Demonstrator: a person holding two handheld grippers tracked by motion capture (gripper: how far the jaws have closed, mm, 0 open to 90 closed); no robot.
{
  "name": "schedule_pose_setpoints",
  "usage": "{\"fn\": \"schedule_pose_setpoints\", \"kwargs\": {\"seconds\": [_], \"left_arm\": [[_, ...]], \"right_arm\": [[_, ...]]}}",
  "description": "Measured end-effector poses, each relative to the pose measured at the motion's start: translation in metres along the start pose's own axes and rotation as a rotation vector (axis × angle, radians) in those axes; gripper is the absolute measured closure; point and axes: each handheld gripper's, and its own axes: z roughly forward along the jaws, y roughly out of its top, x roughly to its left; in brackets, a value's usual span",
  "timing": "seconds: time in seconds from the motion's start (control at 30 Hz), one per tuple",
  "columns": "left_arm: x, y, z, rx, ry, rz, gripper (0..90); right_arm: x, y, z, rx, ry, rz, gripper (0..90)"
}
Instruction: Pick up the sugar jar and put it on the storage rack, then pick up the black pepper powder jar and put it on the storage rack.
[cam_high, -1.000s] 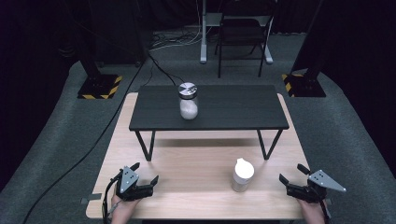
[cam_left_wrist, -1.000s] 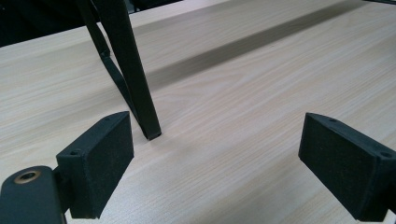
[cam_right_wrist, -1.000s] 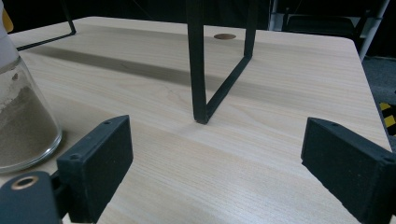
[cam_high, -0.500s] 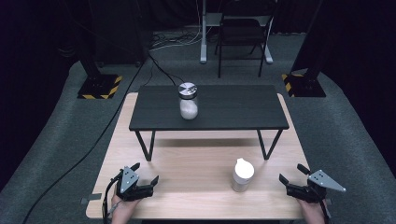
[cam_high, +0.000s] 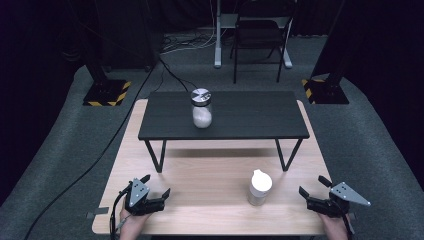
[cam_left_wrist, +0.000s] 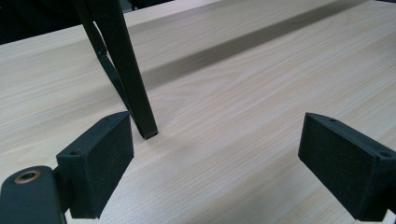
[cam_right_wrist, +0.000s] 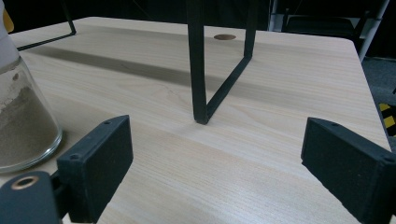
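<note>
High view: left claw (cam_high: 156, 187) and right claw (cam_high: 312, 186) both rest spread and empty at the worktop's (cam_high: 200, 175) near corners. Nothing is begun, I'd judge; a white-capped jar (cam_high: 259, 187) stands near the right claw, another jar (cam_high: 201, 108) far on the black shelf (cam_high: 250, 115).

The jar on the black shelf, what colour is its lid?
The jar's lid is silver-grey metal, clearest in the high view.
</note>
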Motion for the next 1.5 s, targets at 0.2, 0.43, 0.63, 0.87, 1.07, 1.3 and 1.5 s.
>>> {"fn": "schedule_pose_setpoints", "kwargs": {"seconds": [0.2, 0.43, 0.63, 0.87, 1.07, 1.3, 1.5], "left_arm": [[0.0002, -0.0001, 0.0002, 0.000, 0.001, -0.001, 9.9], [0.0005, 0.0001, 0.0009, 0.001, -0.001, 0.003, 9.9], [0.0019, -0.0001, 0.0031, -0.003, -0.009, -0.005, 9.9], [0.0007, 0.0005, 0.0035, -0.001, -0.014, 0.003, 9.9], [0.0019, 0.0020, 0.0059, 0.003, -0.011, -0.001, 9.9], [0.0002, 0.0020, 0.0050, 0.006, -0.010, 0.007, 9.8], [0.0009, 0.0022, 0.0051, 0.007, -0.012, 0.006, 9.8]], "right_arm": [[-0.0002, 0.0001, 0.0001, 0.000, 0.001, 0.000, 8.0], [-0.0002, 0.0005, 0.0004, 0.002, 0.000, 0.001, 8.0], [-0.0001, 0.0000, 0.0007, -0.002, -0.007, 0.015, 7.9], [0.0011, -0.0004, 0.0006, -0.004, -0.013, 0.015, 7.9], [-0.0002, -0.0003, 0.0007, -0.003, -0.010, 0.024, 7.9], [0.0004, 0.0002, 0.0015, -0.002, -0.012, 0.023, 7.9], [0.0002, -0.0005, 0.0014, -0.006, -0.011, 0.024, 7.9]]}}
